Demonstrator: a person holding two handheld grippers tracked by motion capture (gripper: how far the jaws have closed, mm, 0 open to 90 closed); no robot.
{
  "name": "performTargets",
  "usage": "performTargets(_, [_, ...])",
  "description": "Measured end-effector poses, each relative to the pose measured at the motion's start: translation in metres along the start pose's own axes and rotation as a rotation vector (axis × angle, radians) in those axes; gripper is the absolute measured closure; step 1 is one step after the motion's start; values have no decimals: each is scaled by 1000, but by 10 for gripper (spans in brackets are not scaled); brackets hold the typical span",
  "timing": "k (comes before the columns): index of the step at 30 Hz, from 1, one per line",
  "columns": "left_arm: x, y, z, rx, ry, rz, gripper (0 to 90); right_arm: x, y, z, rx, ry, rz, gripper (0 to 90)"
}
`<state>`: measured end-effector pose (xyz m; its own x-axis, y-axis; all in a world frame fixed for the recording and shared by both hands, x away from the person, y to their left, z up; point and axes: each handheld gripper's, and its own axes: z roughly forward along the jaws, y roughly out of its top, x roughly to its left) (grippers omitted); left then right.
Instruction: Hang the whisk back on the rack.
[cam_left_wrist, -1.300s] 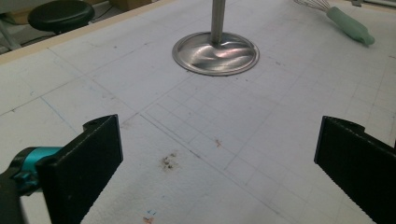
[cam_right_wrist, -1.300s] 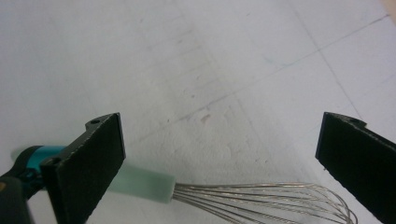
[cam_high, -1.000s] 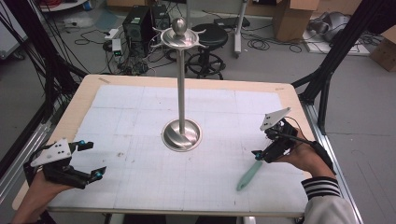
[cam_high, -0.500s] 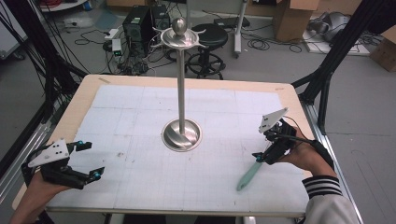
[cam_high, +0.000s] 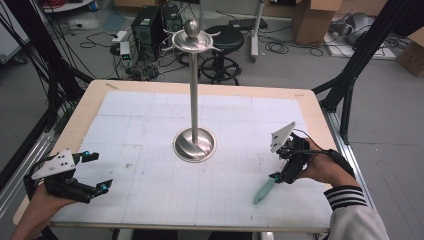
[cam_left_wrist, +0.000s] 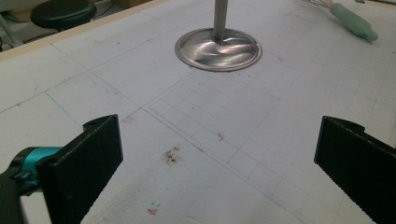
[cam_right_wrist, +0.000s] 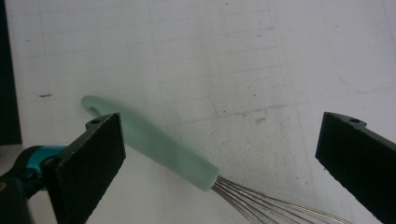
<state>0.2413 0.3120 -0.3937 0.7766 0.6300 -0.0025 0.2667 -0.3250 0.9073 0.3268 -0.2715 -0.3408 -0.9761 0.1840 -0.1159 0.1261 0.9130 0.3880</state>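
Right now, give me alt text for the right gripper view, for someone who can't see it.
A whisk with a pale green handle and thin wires lies on white gridded paper, between the wide-open black jaws of the right gripper. Its handle passes behind one jaw.

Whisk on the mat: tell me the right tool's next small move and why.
Probably lower the right tool a little and shut it on the whisk's green handle. Its jaws stand wide open just above the whisk, one jaw overlapping the handle, wires running off between them. The whisk lies flat on the mat, ungripped. The left tool waits open, far off.
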Motion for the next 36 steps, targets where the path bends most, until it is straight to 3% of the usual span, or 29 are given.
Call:
performTargets(8, [0,-1,0,3,1,0,17,5,7,11,87,55,-87,5])
performTargets(13, [1,-1,-1,2,2,-4,17,8,7,22,117,72,-106,5])
performTargets(33, [2,-5,-2,19,15,-13,17,11,-20,52,162,122,-101,50])
performTargets(36, [2,-5,-2,16,13,-13,17,11,-23,55,171,134,-114,107])
